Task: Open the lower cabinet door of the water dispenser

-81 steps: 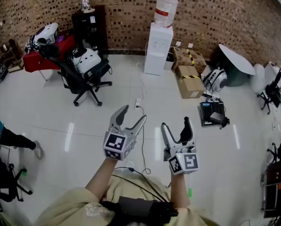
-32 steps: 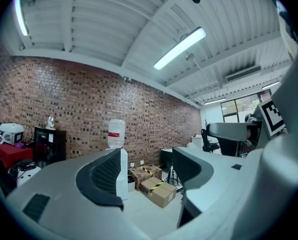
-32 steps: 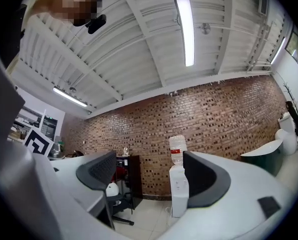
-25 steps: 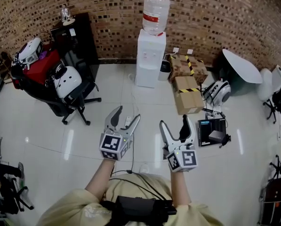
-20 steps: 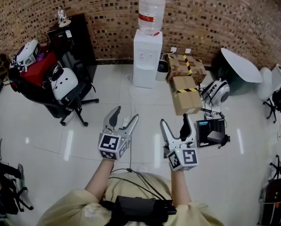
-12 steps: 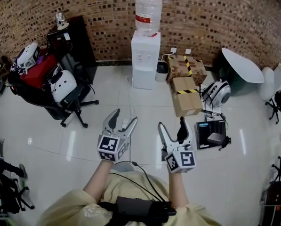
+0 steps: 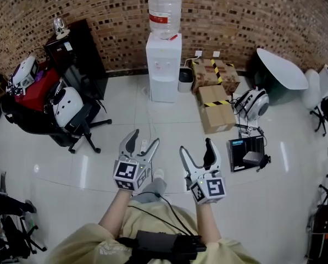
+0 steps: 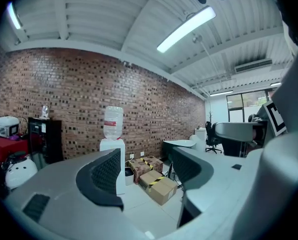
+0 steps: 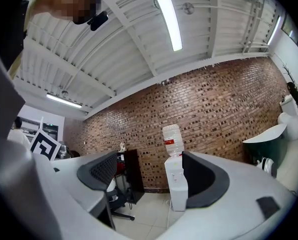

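I am holding both grippers out ahead of me, the left gripper (image 7: 143, 138) and the right gripper (image 7: 195, 147), each with jaws spread wide and nothing between them. The water dispenser (image 7: 164, 65) is standing upright against the brick wall (image 7: 251, 15), straight ahead and well apart from both. Its lower cabinet door (image 7: 163, 88) is facing me and seems shut. I judge the left gripper is lining up slightly closer to it. Bare floor (image 7: 169, 122) is lying open between us, with cardboard boxes (image 7: 217, 109) crowding the dispenser's right side and an office chair (image 7: 70, 111) sitting off left, so I am favouring a straight approach.
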{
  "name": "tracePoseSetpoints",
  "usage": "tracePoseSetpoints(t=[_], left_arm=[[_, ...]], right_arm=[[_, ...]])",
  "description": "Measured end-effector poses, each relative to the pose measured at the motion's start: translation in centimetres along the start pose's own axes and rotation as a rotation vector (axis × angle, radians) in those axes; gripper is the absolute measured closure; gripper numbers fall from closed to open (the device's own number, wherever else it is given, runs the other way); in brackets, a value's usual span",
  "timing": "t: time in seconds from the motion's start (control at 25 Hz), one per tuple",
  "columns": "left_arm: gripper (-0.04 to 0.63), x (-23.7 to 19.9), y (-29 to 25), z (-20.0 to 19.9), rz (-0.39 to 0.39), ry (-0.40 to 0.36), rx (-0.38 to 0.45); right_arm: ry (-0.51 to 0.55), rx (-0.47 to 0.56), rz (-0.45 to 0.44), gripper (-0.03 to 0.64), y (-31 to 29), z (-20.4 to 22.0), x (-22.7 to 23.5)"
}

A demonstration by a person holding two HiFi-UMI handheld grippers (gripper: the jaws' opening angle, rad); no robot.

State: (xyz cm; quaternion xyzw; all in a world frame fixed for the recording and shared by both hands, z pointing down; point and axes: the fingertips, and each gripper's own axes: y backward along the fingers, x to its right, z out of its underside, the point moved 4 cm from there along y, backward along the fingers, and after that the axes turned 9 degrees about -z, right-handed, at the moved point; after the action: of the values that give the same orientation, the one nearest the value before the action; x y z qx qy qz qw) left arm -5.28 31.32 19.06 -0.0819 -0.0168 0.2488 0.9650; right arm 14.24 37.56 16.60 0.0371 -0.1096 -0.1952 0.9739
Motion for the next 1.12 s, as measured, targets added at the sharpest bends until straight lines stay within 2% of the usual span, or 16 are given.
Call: tracePoseSetpoints(t=[0.16,0.32,0.56,0.72,0.92,1.12], left_arm=[[0.282,-1.1,-4.5,-0.6,0.007,0.017,0.023],[0.282,-3.1,-8.9,-1.8,0.008,-0.016,0.057],[0.282,-8.2,-13.5,-3.1,-0.01,0.012,0.082],[0.282,-10.1,-15.6,-2.9,0.015,0.019,0.061],[0.282,-12.5,-17.4,-2.0,0.021,0.037,0.044],[0.282,-13.8,-19.5,-1.0,0.029,0.069,0.007]], right_arm=[[0.023,-0.005,0.022,0.189,-3.2,-0.5,3.1],[0.042,-0.002,0.037,0.189,-7.8,-1.5,5.7],[0.115,-0.035,-0.111,0.189,-16.4,-1.2,4.1],[0.083,-0.067,-0.113,0.189,-20.3,0.1,4.0],[0.114,-0.099,-0.166,0.189,-23.3,1.1,2.7],[0.068,-0.151,-0.116,0.189,-24.5,2.4,4.1]])
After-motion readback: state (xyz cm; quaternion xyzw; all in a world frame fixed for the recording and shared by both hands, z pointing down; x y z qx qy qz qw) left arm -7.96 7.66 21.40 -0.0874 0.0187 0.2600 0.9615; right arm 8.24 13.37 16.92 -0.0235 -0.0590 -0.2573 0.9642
